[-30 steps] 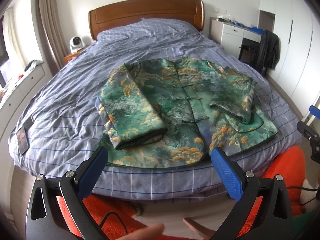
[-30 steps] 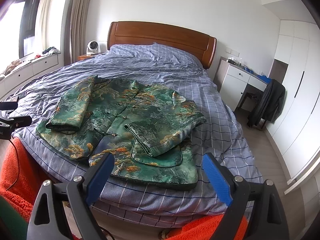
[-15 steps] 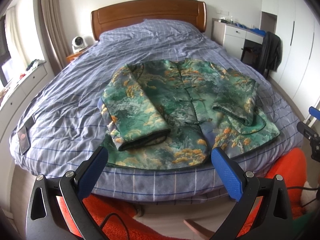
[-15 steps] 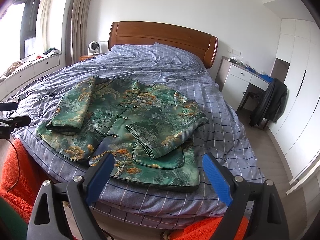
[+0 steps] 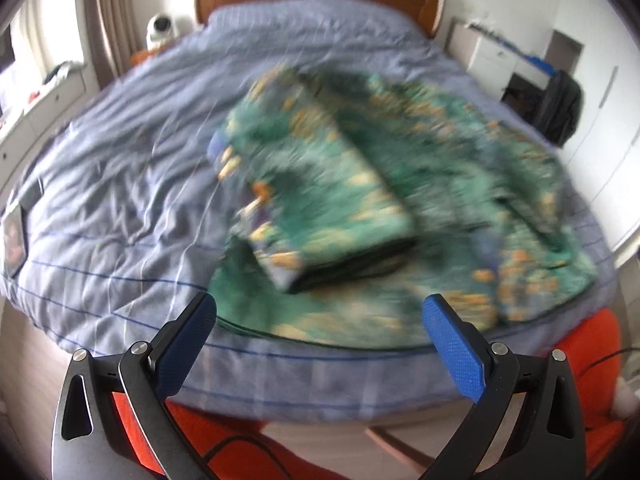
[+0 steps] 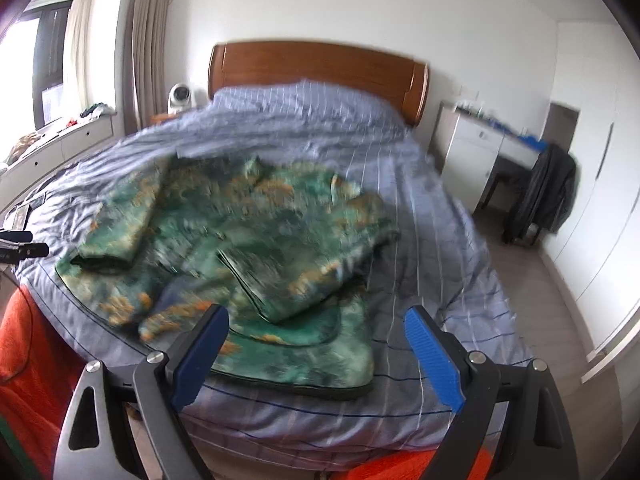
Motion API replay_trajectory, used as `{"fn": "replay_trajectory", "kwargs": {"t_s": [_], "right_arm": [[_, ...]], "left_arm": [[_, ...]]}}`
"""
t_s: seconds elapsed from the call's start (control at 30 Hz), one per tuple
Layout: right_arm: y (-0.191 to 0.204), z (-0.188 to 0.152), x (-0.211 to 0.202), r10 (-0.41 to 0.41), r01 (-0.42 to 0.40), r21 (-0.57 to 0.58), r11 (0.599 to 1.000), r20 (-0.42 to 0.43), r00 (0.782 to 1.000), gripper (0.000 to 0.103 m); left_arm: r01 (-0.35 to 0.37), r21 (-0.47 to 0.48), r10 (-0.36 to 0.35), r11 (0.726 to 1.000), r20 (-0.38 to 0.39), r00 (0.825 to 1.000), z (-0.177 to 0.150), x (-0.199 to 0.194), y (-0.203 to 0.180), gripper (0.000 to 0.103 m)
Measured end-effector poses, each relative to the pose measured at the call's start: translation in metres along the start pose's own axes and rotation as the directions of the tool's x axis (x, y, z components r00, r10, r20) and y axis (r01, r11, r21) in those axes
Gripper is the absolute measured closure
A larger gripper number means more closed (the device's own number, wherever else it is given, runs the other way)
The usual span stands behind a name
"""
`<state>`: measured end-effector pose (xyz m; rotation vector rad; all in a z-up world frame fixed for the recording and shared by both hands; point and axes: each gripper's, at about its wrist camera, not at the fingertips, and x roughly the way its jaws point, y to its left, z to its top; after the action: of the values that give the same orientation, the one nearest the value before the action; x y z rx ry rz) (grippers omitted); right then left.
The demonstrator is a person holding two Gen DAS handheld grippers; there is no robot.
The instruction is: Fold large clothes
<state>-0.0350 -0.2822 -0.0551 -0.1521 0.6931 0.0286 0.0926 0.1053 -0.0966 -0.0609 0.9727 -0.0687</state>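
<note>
We've got the green patterned jacket (image 5: 380,200) lying flat near the foot of the bed (image 5: 120,200), both sleeves folded in over the front. Our left gripper (image 5: 320,320) and right gripper (image 6: 316,332) both hang spread wide above its hem, holding nothing.

Dark coat (image 6: 546,196) over desk chair

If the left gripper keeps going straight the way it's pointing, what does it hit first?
Most likely the near hem of the green and gold patterned jacket, lying flat on the blue checked bed cover. The left gripper is open and empty, aimed down at that edge. The frame is blurred, so depth is uncertain.
</note>
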Motion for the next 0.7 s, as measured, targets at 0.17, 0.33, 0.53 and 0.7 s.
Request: {"fn": "replay_trajectory", "kwargs": {"t_s": [0.17, 0.33, 0.53, 0.7], "right_arm": [[-0.056, -0.020, 0.088, 0.129, -0.106, 0.118, 0.987, -0.207, 0.970, 0.011], [-0.080, -0.043, 0.151, 0.304, -0.218, 0.287, 0.933, -0.302, 0.903, 0.011], [-0.058, -0.054, 0.176, 0.398, -0.281, 0.328, 0.902, -0.375, 0.837, 0.058], [-0.047, -0.039, 0.154, 0.325, -0.246, 0.251, 0.936, -0.352, 0.878, 0.087]], "left_arm": [[0.009, -0.078, -0.019, 0.997, -0.129, 0.992, 0.007, 0.075, 0.047, 0.001], [0.096, -0.146, -0.120, 0.985, -0.168, 0.978, 0.002, 0.096, 0.059, 0.003], [0.103, -0.072, -0.114, 0.992, -0.171, 0.979, -0.003, 0.087, 0.045, 0.068], [0.075, -0.045, -0.080, 0.996, -0.147, 0.986, -0.002, 0.072, 0.042, 0.077]]}}
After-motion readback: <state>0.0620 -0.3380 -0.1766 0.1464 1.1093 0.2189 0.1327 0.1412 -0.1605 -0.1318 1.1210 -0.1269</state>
